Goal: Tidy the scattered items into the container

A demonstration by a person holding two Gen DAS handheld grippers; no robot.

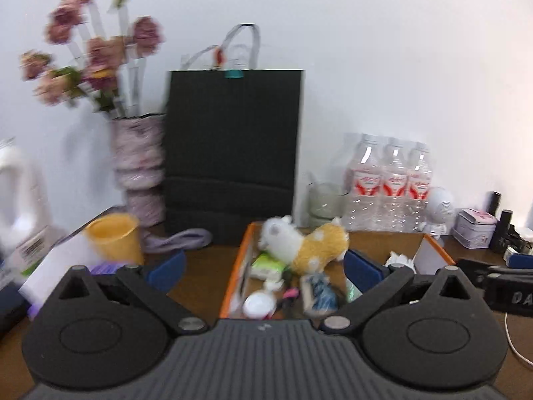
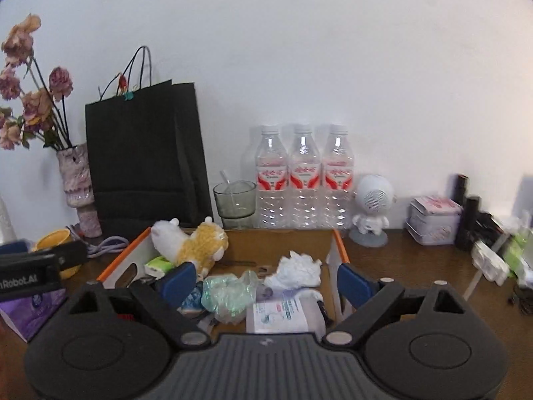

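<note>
a: both claws?
b: left gripper [image 1: 265, 270] and right gripper [image 2: 266, 281] spread wide, blue pads pinching nothing.
a: the box?
b: orange-rimmed cardboard box [image 2: 338, 243] just ahead on the wooden table [image 2: 399, 256], holding a fluffy plush alpaca [image 2: 196, 243], crumpled tissue [image 2: 296, 268], crinkly plastic [image 2: 230, 295].

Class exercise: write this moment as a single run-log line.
left tongs: open, empty | right tongs: open, empty | box: holds plush, tissue, wrappers | yellow cup: outside, left of box
</note>
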